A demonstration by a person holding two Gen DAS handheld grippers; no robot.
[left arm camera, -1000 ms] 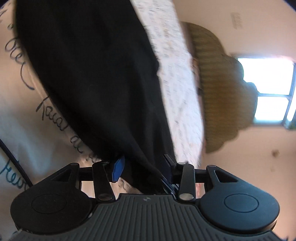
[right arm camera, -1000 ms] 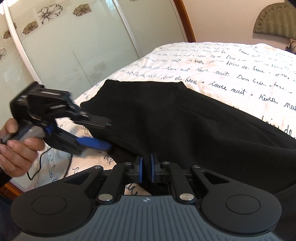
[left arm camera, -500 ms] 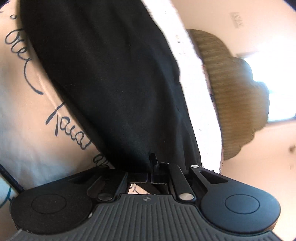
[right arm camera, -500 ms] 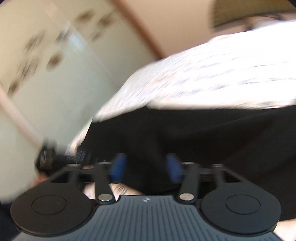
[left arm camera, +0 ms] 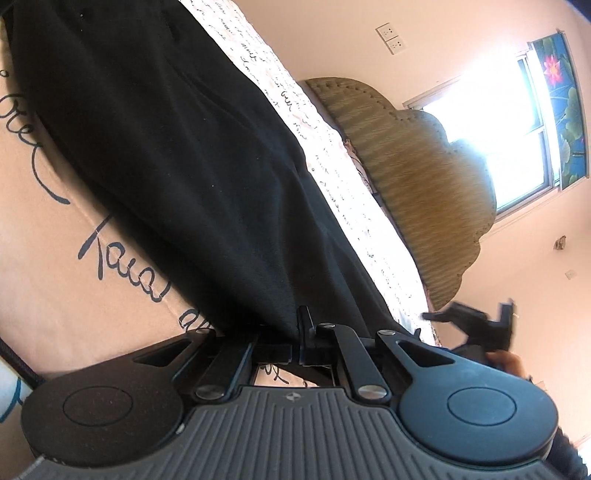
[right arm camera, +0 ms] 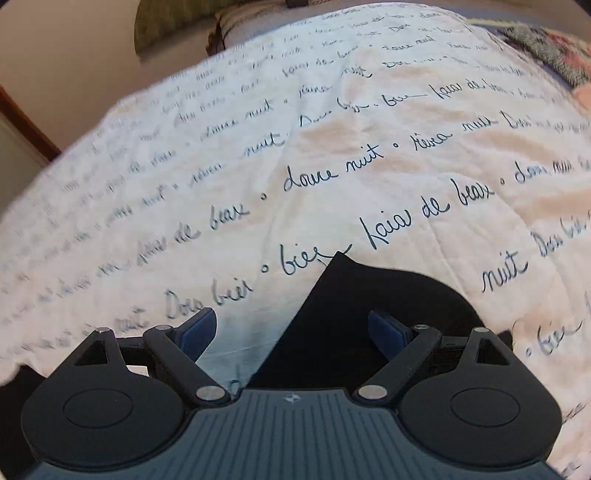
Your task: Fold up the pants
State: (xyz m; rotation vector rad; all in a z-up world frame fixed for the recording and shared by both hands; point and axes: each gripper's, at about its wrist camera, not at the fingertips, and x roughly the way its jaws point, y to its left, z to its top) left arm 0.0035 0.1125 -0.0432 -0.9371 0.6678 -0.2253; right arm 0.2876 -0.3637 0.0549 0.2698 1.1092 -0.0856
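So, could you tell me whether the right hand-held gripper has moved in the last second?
Yes. The right hand-held gripper opened and swung away from the wardrobe toward the headboard.

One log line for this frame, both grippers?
left gripper: shut on pants | right gripper: open, over pants corner | bedspread: under pants

black tongs (right arm camera: 291,328), blue pads (right arm camera: 386,326), silver screws.

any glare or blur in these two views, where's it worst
Left wrist view: the window is blown out white and the headboard beside it smears. Right wrist view: no glare, print on the bedspread is sharp mid-frame but blurs toward the edges; black pants show no detail.
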